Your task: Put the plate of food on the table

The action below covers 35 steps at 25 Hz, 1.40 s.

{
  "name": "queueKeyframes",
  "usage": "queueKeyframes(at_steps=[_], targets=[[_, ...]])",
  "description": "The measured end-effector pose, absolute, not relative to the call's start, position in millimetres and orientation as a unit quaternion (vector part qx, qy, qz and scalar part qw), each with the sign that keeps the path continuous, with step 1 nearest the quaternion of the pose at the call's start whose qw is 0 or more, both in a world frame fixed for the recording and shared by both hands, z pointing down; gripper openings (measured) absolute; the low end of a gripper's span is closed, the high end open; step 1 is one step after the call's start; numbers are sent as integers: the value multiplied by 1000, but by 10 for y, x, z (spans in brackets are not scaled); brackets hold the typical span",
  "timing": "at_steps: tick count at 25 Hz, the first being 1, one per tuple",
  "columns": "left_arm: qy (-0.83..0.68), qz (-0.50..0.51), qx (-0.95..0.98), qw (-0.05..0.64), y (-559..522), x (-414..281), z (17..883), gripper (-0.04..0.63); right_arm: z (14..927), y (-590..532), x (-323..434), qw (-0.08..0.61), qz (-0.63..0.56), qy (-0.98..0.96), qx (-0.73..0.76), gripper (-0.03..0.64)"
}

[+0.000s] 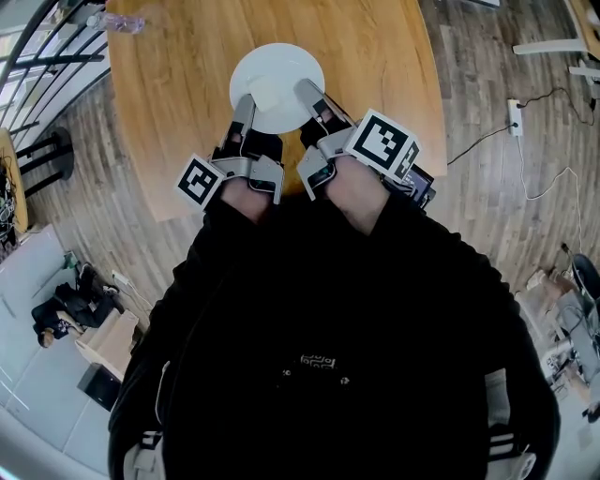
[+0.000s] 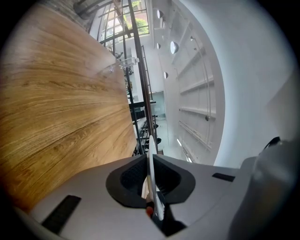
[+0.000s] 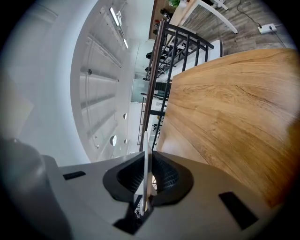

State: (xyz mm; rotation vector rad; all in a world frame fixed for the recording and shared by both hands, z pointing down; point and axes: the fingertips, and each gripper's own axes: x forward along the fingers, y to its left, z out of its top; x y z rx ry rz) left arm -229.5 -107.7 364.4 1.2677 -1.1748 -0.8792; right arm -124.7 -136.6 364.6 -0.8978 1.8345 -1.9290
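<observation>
— Where is it?

— The round white plate [image 1: 277,80] sits over the near middle of the light oak-grain wooden table [image 1: 375,56]. Whether it touches the top, I cannot tell.

— Who has it?

— Both. The left gripper [image 1: 246,101] pinches the rim at about 8 o'clock and the right gripper [image 1: 307,92] at about 4 o'clock. Each pair of jaws is nearly together, with the thin rim clamped edge-on between them.

— Which way does it face?

— It lies flat with its face up. Being round, it has no long axis.

— Anything around it?

— A clear plastic bottle [image 1: 122,21] lies at the table's far corner, toward 10 o'clock, well apart. A black metal railing [image 1: 47,56] runs beyond the table's edge at 9 o'clock. A white power strip [image 1: 514,114] lies on the grey plank floor [image 1: 487,187] at 3 o'clock.

— In the way?

— The tabletop around the plate is bare wood.
</observation>
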Motion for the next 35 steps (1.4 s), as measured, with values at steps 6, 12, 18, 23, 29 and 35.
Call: queueKeyframes(at_steps=[6,12,18,23,29,35], targets=[[-501,-368,533,574,-1120,-2479,3770,26,3767,-1424,-1437,154,-684,639,-316,38],[-496,-360,535,582,-1121,-2597,3859,26,3862,-1424,-1564,148,-689,636,-315,38],[-495,-351,532,590,-1149,-2655,3959,26,3970,-1454,-1621,150,-694,628,-318,38],[-492,-351,534,591,-1181,-2727,4034,26,4040,-1483,-1690,155,-693,628,-318,38],[-485,-347,538,596,-1202,-2733,4133,26,4133,-1478,-1692,158,-692,627,-322,38],[-483,-341,538,600,-1270,-2752,4264,26,4264,-1527,-1703,160,-691,623,-330,38]])
